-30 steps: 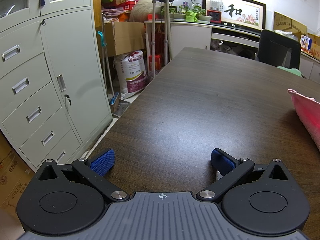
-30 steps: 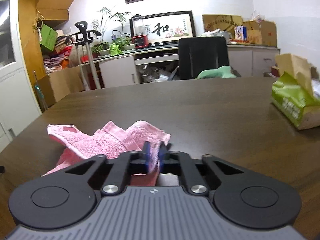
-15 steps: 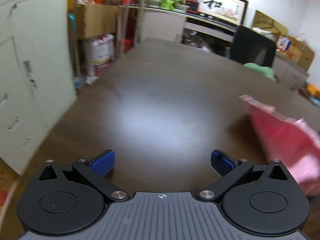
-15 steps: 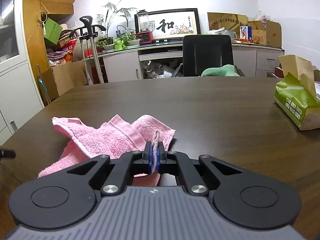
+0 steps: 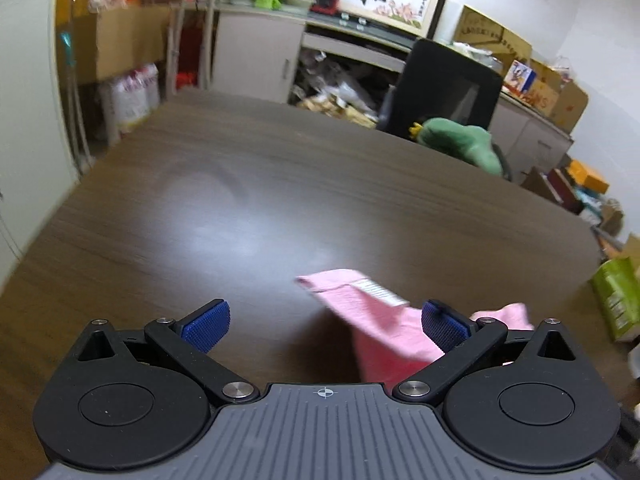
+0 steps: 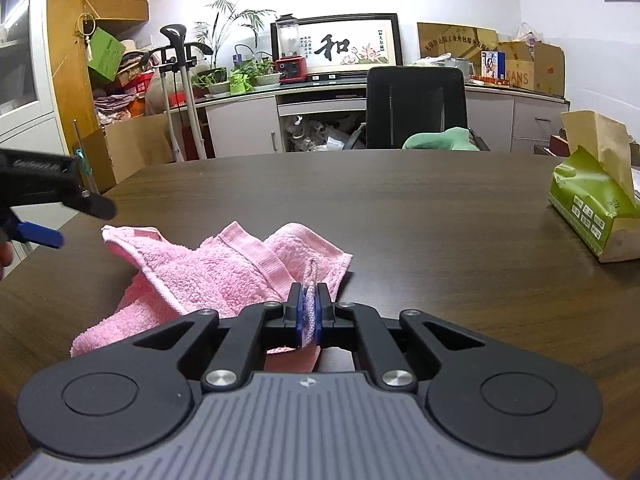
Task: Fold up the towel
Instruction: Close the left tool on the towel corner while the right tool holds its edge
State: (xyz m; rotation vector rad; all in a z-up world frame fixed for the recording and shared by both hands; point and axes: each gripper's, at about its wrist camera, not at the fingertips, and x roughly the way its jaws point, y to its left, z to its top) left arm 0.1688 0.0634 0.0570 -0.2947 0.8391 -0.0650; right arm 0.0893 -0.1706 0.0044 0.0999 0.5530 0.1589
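Towel [image 6: 224, 268] is crumpled on the desk [image 6: 420, 216], near the front edge, towards the left side, well apart from the green tissue pack [image 6: 596, 208] at the right edge. No fold made yet; looks like the grab-the-corners step.

Right gripper [image 6: 308, 312]: pads are pressed on a thin bit of pink cloth, likely a hanging loop or corner at the towel's near right end. Jaws are easing open a touch, cloth is between them and pinched.

Left gripper [image 5: 324, 320]: jaws wide apart, nothing clamped. Towel shows next to its right pad; touching or not, can't tell, frame is blurred. In the right wrist view it hangs above the desk just beside the towel's far left corner [image 6: 120, 234].

Orientation: long axis roughly left-right across the desk, bunched in the middle with a ridge. The left corner points at the left edge, and a white label [image 5: 380, 290] sits just beside it.

Next move, my read: drop left gripper onto that left corner, pinch the hem, then pull both ends apart to flatten the towel before folding. Needs a low approach; the corner lies flat on the wood.
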